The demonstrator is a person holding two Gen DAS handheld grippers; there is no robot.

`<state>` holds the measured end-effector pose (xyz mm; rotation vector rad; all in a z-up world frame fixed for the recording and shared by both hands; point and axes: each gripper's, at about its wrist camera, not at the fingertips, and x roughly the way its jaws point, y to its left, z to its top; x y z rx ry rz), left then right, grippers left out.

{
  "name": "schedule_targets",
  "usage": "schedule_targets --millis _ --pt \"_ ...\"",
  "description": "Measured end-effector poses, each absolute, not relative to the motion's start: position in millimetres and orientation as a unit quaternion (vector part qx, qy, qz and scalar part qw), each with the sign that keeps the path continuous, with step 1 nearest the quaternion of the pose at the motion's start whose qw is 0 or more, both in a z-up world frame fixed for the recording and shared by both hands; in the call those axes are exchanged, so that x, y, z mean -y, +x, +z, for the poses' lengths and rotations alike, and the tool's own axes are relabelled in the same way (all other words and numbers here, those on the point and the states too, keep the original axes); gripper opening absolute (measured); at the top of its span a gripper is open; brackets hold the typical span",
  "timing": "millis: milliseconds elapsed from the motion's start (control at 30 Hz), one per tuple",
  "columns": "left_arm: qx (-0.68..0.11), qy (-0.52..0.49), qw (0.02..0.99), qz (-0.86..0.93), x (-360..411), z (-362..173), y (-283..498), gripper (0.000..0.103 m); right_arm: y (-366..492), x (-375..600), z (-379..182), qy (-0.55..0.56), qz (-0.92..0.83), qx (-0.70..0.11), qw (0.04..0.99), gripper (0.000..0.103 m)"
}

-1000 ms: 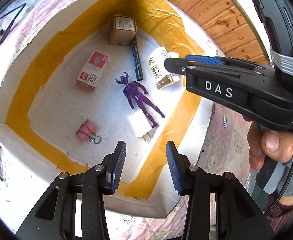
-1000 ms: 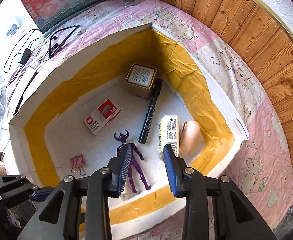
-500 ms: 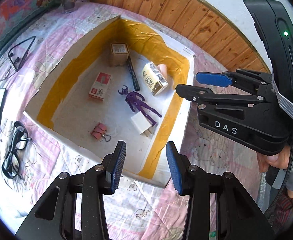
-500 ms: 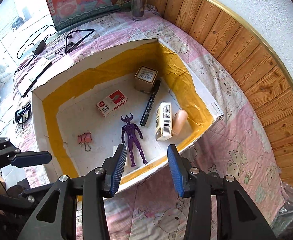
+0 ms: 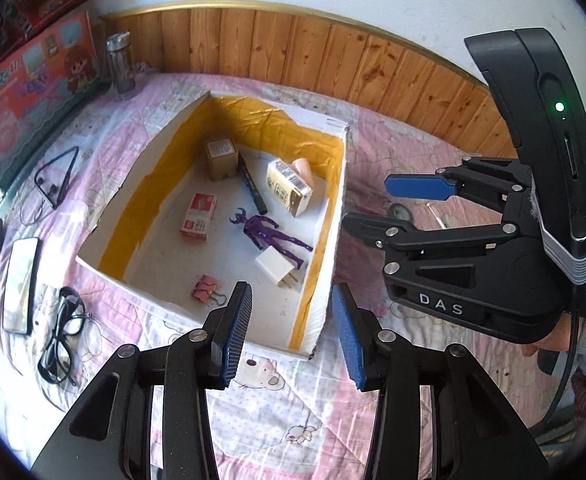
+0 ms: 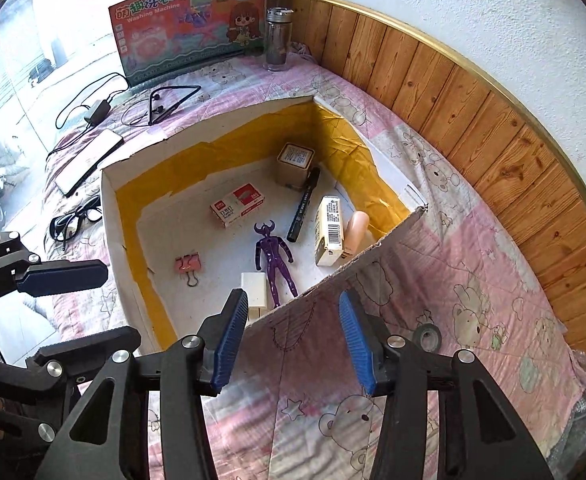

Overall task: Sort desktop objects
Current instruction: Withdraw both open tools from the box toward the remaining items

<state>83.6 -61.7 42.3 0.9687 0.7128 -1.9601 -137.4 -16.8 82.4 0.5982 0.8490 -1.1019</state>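
Note:
A white cardboard box (image 5: pixel 335 216) (image 6: pixel 111 216) with yellow tape inside lies on the pink quilt. In it are a purple figure (image 5: pixel 271 232) (image 6: pixel 273 258), a black marker (image 5: pixel 253 190) (image 6: pixel 303 210), a red-white staple box (image 5: pixel 199 216) (image 6: pixel 237 206), a brown cube box (image 5: pixel 221 158) (image 6: pixel 295 164), a cream carton (image 5: pixel 289 186) (image 6: pixel 329 230), a white charger (image 5: pixel 275 272) (image 6: pixel 253 286) and a pink binder clip (image 5: pixel 205 294) (image 6: pixel 189 264). My left gripper (image 5: pixel 293 334) is open and empty, above the box's near corner. My right gripper (image 6: pixel 293 338) is open and empty, outside the box's near wall.
On the quilt left of the box lie glasses (image 5: pixel 59 338) (image 6: pixel 73 218), a phone (image 5: pixel 19 284) (image 6: pixel 89 160), a neckband earphone (image 5: pixel 55 178) (image 6: pixel 169 102) and a cable. A toy box (image 6: pixel 191 24) and a glass bottle (image 5: pixel 120 62) (image 6: pixel 278 38) stand at the back. A tape roll (image 6: pixel 427 336) lies right of the box.
Both grippers have pulled up and back from the box, so it looks smaller and more of the quilt and wall shows. Both stay open. The objects in the box have not moved.

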Motion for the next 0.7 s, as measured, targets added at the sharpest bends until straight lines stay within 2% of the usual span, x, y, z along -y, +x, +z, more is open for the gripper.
schedule_targets --millis 233,500,700 --pt "-0.220 0.381 0.413 -0.797 38.7 43.5 59.4 0.046 -161.0 -9.8 74.5 0.268 -0.513 -0.325 0.747 0.054" --pt "-0.225 0.395 0.396 -0.798 33.0 21.0 33.8 0.047 -189.7 -28.0 49.1 0.289 -0.521 -0.281 0.752 0.055" --pt "-0.230 0.392 0.369 -0.811 31.9 11.0 1.6 0.050 -235.2 -45.9 20.8 0.316 -0.552 -0.210 0.743 0.055"
